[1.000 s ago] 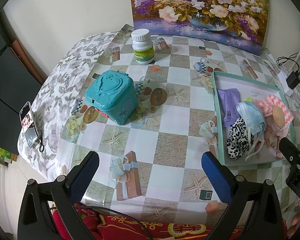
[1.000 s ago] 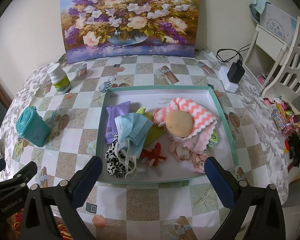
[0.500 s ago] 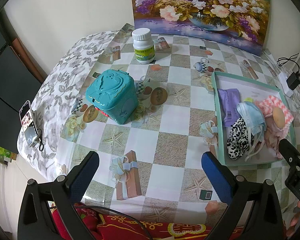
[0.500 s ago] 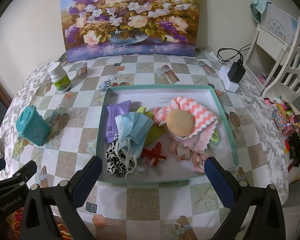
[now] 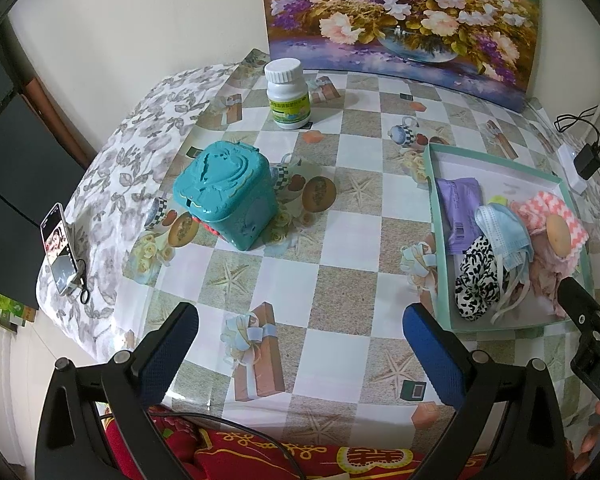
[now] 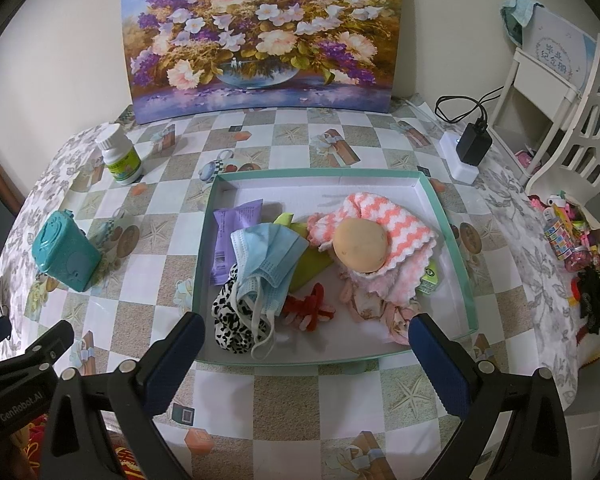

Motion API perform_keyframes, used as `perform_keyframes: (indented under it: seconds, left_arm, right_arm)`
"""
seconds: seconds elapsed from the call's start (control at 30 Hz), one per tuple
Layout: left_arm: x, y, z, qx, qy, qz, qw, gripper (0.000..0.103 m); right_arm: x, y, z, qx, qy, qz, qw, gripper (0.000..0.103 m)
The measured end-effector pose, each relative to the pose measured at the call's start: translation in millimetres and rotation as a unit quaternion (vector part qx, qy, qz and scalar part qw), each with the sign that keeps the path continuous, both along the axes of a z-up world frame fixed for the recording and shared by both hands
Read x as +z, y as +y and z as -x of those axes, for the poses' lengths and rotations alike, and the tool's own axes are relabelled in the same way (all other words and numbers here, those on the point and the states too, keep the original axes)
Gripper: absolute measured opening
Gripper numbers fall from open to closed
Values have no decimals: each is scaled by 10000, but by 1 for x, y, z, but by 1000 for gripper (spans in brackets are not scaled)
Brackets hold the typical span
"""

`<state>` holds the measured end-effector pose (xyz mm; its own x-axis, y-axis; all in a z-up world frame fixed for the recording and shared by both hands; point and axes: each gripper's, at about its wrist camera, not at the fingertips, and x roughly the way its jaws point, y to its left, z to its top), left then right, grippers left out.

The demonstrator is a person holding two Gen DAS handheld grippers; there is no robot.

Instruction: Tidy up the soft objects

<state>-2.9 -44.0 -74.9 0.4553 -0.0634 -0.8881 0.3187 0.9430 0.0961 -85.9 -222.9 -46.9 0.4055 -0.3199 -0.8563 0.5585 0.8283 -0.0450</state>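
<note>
While the soft objects, such as the blue face mask (image 6: 270, 258) and the pink knitted cloth (image 6: 384, 226), are gathered inside the teal tray (image 6: 450, 236), both the left gripper (image 5: 300, 344) and the right gripper (image 6: 306, 354) are held wide and empty near the table edge, so either a finished sorting or a coming pick is suggested

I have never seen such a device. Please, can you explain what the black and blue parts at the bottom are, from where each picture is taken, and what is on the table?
A person holds a two-finger gripper in each hand; there is no robot arm. A camera on each gripper looks forward along its blue-padded fingers. One picture is from the left gripper, the other from the right gripper. Both are open and hold nothing.

On the table stand a teal box and a white bottle. A shallow tray holds soft things: a blue mask, a purple packet, a spotted cloth and a pink knitted cloth.
</note>
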Motion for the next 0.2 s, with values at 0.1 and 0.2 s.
perform_keyframes:
  seconds: [0.1, 0.2]
  left_arm:
    - [1, 0, 0, 17, -15, -5, 10000, 102]
    - [1, 0, 0, 33, 1, 21, 10000, 102]
  right_arm:
    - [0, 0, 0, 5, 1, 5, 10000, 103]
    - [0, 0, 0, 12, 6, 4, 10000, 103]
